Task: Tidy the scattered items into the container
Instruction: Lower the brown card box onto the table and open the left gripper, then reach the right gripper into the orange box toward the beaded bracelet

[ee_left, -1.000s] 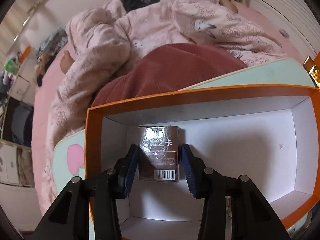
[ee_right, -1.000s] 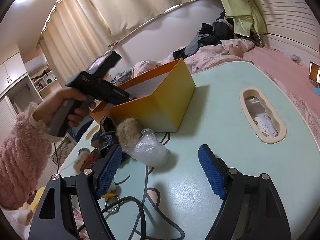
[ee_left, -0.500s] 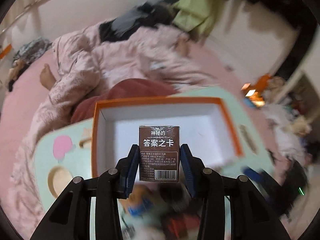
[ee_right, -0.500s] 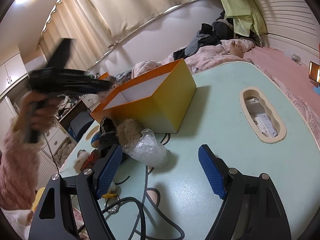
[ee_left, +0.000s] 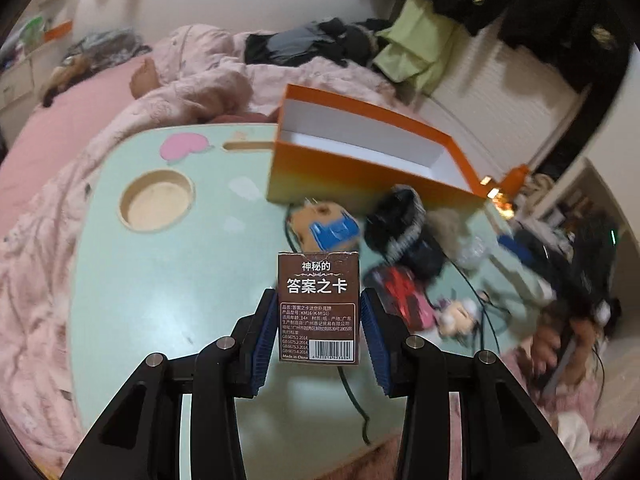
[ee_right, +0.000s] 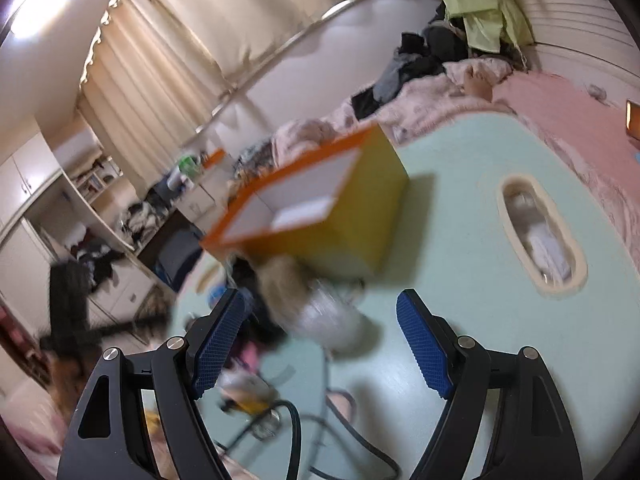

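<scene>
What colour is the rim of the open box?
Orange rim, white inside; clearest in the left wrist view.

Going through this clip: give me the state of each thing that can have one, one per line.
Left tool: shut on the brown card box, held upright over the table.
Brown card box: closed, not in the container.
Right tool: open, empty.
Orange container: open-topped; visible interior empty.
Scattered items: still on the table.

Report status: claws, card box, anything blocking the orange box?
Left claw shut on card box, above table. Right claw open, empty. Orange box open; clutter pile at its front.
</scene>
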`<state>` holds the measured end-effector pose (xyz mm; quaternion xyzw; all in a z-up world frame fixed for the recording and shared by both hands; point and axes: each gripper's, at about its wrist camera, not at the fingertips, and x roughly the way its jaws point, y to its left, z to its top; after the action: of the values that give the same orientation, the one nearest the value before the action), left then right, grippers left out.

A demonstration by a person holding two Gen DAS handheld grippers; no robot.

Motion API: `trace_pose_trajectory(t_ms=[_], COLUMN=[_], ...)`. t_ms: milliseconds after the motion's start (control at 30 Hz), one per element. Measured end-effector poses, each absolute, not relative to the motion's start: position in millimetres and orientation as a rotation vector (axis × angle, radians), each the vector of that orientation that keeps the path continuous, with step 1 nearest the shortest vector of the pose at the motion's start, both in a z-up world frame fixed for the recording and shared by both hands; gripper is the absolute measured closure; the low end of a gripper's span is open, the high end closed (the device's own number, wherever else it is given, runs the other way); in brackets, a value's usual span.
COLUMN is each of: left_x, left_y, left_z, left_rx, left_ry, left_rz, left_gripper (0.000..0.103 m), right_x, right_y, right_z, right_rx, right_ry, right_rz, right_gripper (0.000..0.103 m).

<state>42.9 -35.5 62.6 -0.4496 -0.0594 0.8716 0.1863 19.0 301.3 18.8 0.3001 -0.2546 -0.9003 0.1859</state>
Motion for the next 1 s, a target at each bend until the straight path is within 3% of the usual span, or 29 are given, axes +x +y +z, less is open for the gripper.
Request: trace_pose_trajectory(t_ms=[167,367,700,733,800,833,867,1000], left_x=[65,70,52,52,53,54,56,59], left_y=[-20,-6,19,19,21,21,22,25], left_z=[52,33,22,22,22,21,21,21], left_rx=[-1.351,-1.373,-1.331,-1.32,-1.293,-1.286,-1.277,-1.25], left_ry=[0.003,0.04,0.02,0.027,0.034,0.032,0.03,0.028], left_rz=[2.346,2.291,2.277,2.289,2.327,2.348,2.374,2.399], left_gripper=[0.063,0.063,0.063,0.061,0.044,0.03,0.025,0.025], right_x=[-6,-43,-44,-39,-35,-34,-36,-48], right_y=[284,277,259,258,253,248,243,220], right_z=[36,24,42,46,55,60,64,77], right_rx=[1.007,1.205,1.209,1.201,1.201,1.216,1.232,1.282], right_ry=[-0.48,-0.443,-0.255,-0.25,-0.231,-0.2,-0.164,0.003], right_rz=[-2.693,-2.654,-2.688,-2.691,-2.688,-2.694,-2.704,-2.761], right_gripper=[0.024,0.024,0.024,0.024,0.024,0.024,0.024,0.024])
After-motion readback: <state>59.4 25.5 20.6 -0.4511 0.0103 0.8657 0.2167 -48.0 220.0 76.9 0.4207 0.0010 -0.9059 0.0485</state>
